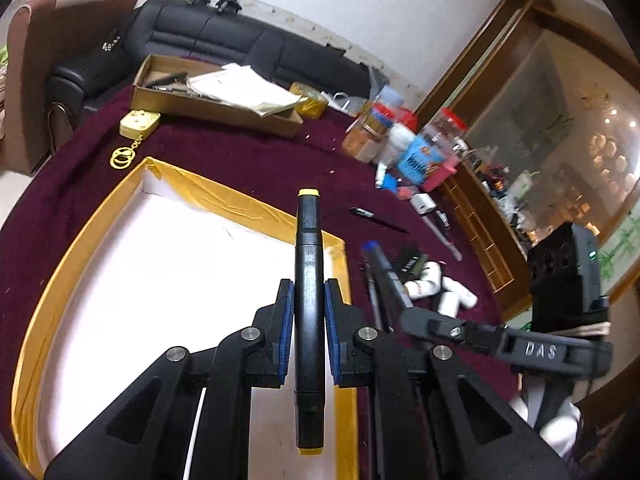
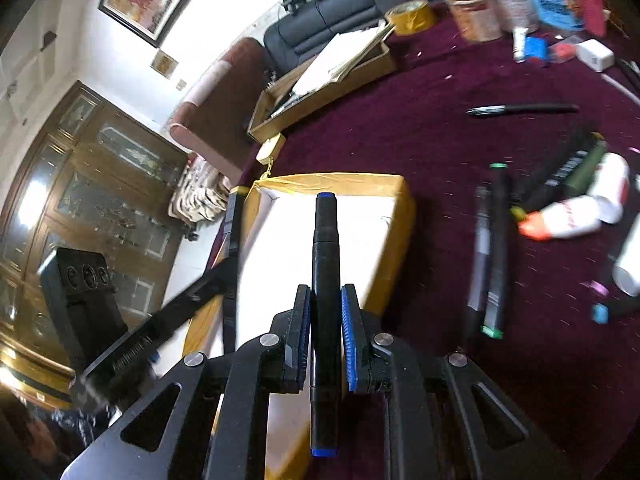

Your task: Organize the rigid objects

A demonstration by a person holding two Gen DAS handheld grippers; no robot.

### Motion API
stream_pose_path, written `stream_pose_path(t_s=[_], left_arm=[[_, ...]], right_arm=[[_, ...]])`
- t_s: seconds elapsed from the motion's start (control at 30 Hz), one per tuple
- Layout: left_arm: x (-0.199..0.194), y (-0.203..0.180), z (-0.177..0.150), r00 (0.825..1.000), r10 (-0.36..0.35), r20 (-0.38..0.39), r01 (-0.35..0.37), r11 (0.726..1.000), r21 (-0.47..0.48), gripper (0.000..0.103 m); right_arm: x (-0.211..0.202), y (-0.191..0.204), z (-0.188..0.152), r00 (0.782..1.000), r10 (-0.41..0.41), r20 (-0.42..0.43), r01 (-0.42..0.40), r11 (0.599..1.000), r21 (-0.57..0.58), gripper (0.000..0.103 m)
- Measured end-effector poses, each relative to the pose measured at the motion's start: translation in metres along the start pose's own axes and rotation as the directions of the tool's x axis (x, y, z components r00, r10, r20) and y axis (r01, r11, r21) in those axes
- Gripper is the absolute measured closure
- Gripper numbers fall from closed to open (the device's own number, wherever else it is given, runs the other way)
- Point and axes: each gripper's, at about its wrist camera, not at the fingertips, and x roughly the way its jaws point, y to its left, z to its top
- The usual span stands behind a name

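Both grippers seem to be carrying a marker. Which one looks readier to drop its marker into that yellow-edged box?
Probably the left hand-held gripper: its yellow-capped marker already hangs over the box; the right hand-held gripper's blue-capped marker is nearer the edge.

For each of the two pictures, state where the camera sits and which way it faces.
Left wrist: on the left gripper, facing down along its fingers at the yellow-capped marker over the white box; right gripper shows.
Right wrist: on the right gripper, facing the blue-capped marker.
Shared: box, maroon cloth, both grippers.
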Motion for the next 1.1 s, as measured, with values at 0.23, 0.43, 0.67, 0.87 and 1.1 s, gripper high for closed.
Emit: stream_pose_path(t_s=[0.23,0.43,0.67,0.87,1.1], left_arm=[[0.054,0.015,0.004,0.997,0.017,-0.080,-0.021,0.999,-0.049,0.091],[0.070,0.028,0.002,0.993,-0.015,-0.118,0.001,0.993,-0.120,0.090],[0.045,0.052,-0.003,0.998,-0.004,-0.061,-0.007,0.984,-0.176,0.067],[0.018,0.102,-0.024,0.999,0.053,-0.002,-0.049,0.905,-0.422,0.054],[0.001,0.106,-0.038,0.993,0.112,0.029,-0.087,0.893,-0.441,0.053]], right_arm=[[0.051,0.011,0.012,0.995,-0.095,-0.023,0.096,0.995,0.025,0.090],[0.065,0.002,0.013,0.986,-0.162,-0.036,0.163,0.986,0.034,0.089],[0.027,0.008,-0.001,0.981,-0.164,0.105,0.169,0.985,-0.037,0.071],[0.018,-0.011,-0.005,0.979,-0.158,0.131,0.157,0.987,0.012,0.055],[0.060,-0.006,-0.001,0.991,-0.135,0.021,0.135,0.991,0.023,0.051]])
